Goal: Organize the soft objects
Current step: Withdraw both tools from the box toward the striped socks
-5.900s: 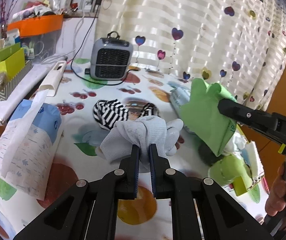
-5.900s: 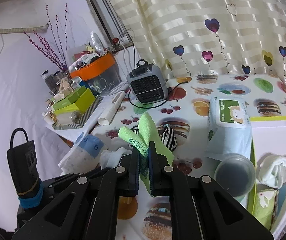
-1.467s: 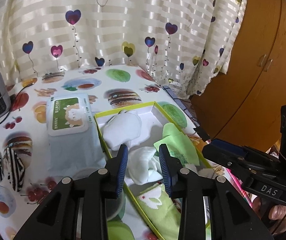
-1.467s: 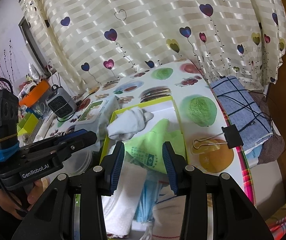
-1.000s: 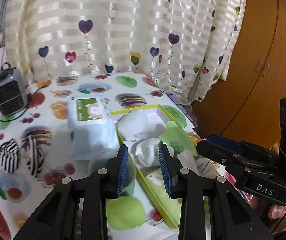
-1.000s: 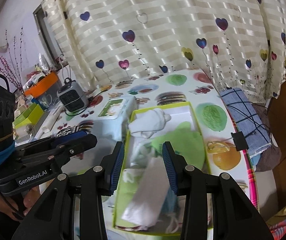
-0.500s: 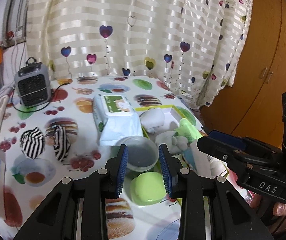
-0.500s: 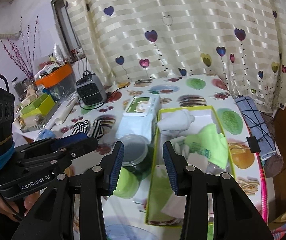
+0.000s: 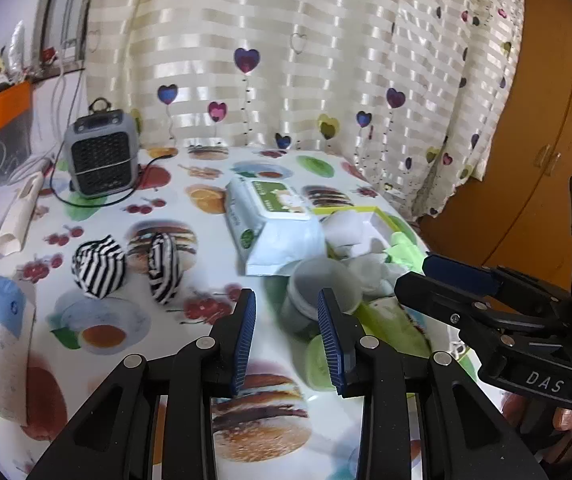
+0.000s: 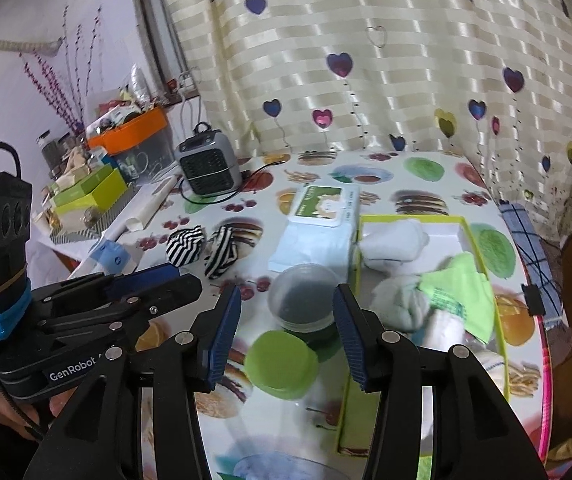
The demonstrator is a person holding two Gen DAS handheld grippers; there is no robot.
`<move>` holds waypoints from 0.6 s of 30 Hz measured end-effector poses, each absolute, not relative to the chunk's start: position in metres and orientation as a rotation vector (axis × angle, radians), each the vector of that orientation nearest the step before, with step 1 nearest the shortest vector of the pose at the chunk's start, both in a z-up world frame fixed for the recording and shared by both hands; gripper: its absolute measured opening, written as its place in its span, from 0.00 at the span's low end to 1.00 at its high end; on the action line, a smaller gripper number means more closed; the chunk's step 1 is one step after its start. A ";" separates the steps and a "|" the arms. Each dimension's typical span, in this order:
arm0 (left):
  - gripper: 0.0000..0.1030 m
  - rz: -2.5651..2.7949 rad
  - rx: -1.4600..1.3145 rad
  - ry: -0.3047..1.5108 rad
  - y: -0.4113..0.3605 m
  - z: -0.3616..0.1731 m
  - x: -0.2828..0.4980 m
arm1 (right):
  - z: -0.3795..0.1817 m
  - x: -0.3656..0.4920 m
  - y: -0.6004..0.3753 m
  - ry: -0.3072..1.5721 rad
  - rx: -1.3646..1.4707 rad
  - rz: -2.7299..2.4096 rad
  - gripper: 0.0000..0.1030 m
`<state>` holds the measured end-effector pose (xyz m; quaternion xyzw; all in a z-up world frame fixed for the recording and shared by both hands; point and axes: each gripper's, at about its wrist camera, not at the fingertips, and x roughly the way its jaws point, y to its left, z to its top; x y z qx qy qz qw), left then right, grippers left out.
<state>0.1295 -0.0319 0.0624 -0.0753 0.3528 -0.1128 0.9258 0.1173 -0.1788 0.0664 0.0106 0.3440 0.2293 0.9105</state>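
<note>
Two striped socks point(image 9: 126, 266) lie toward the tabletop's left edge, nearer the left tool point(image 9: 286, 334), which gapes empty; the right tool point(image 10: 288, 334), also empty, is opening.

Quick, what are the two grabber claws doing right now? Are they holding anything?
Left gripper: open, holding nothing.
Right gripper: jaws opening, nothing between them.

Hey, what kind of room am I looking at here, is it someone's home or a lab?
Most likely a lived-in room at home. The table wears a food-print plastic tablecloth, a cream striped curtain with heart balloons hangs behind it, and a small grey space heater sits by cluttered storage boxes.
</note>
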 end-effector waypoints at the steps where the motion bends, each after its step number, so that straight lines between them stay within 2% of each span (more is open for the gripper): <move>1: 0.29 -0.225 -0.155 0.724 -0.028 0.061 0.129 | 0.066 0.118 -0.175 0.714 0.019 0.483 0.48; 7: 0.29 -0.177 -0.169 0.725 -0.003 0.056 0.127 | 0.063 0.125 -0.149 0.725 -0.012 0.540 0.48; 11: 0.29 -0.134 -0.179 0.726 0.020 0.053 0.129 | 0.057 0.134 -0.128 0.744 -0.029 0.581 0.56; 18: 0.30 -0.071 -0.202 0.740 0.055 0.046 0.137 | 0.045 0.158 -0.094 0.791 -0.033 0.606 0.56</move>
